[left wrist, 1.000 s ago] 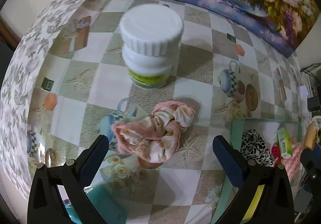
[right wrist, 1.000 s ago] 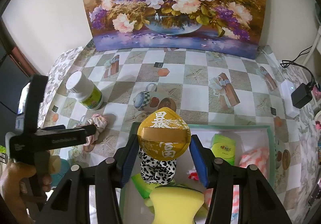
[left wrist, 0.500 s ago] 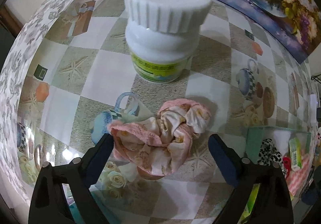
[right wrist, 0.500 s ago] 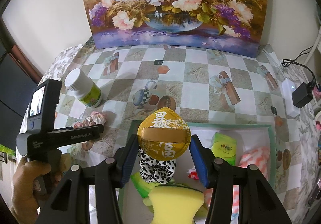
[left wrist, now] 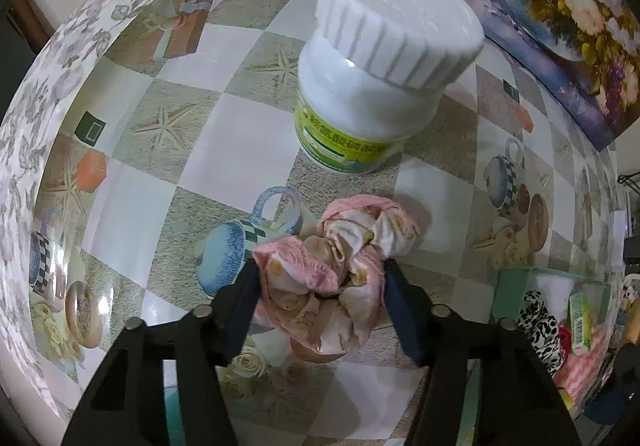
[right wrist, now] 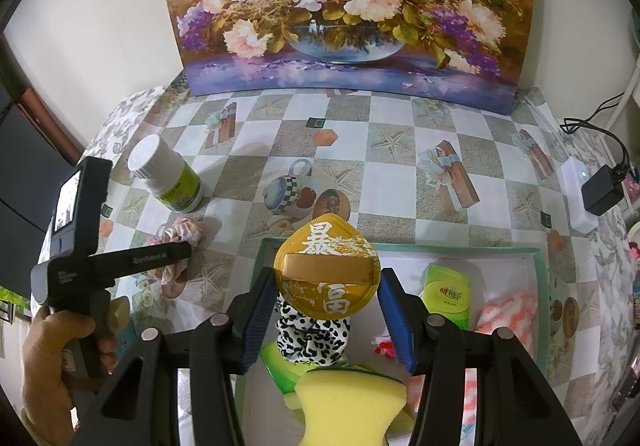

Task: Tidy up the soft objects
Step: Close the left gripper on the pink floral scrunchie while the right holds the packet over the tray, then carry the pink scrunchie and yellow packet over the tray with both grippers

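Our left gripper (left wrist: 322, 282) reaches low over the table, jaws squeezing the pink scrunchie (left wrist: 340, 270); white bottle (left wrist: 376, 86) just ahead. Right gripper (right wrist: 326, 306) clamps the gold pouch (right wrist: 326, 278) above the tray (right wrist: 538, 286).

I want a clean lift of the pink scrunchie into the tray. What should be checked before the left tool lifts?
1. Left tool closed on the pink scrunchie: ok, both fingers press its sides.
2. Firmness of grip: cannot tell.
3. White bottle clear of the fingers: ok, it stands apart behind the scrunchie.
4. Tray has bare floor: ok.
5. Way into the tray clear: not ok, the right tool holds a gold pad over it.
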Demonstrator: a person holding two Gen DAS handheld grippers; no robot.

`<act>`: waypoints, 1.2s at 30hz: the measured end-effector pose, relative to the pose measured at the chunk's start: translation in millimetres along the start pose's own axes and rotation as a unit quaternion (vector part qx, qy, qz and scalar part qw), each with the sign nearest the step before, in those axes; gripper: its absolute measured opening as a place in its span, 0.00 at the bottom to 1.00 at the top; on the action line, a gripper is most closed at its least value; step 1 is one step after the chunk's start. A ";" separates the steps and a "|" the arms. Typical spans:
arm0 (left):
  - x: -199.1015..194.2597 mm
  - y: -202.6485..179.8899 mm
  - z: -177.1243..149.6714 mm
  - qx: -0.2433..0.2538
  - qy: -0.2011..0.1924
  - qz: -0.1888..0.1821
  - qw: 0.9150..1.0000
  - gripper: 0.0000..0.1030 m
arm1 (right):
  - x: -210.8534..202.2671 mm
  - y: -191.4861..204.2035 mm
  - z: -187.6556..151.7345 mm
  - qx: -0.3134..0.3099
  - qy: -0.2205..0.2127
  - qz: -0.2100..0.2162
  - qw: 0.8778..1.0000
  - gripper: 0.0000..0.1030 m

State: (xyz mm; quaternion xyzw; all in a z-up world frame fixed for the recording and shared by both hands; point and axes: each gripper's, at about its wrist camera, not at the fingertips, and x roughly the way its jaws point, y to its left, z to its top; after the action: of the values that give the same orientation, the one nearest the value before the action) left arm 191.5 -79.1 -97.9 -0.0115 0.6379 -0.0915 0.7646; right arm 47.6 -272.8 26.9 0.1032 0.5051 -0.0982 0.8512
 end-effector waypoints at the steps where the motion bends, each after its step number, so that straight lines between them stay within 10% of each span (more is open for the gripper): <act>1: -0.5 3.0 0.3 -0.004 0.000 -0.002 1.000 0.57 | -0.2 -0.2 -0.2 0.000 0.000 0.000 1.000 0.53; 20: -36.3 47.9 1.3 -0.046 -0.023 -0.026 0.998 0.25 | 0.3 0.3 -0.4 0.000 0.001 0.000 1.000 0.53; 36: -117.2 33.9 -1.0 -0.032 -0.102 -0.068 0.992 0.24 | -26.3 -7.1 5.3 0.013 -0.026 -0.004 1.000 0.53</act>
State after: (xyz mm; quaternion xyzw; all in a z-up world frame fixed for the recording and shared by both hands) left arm 174.9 -27.6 11.4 -0.0882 0.5567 -0.1211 0.8171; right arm 37.7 -279.5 52.0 0.1098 0.4815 -0.1112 0.8624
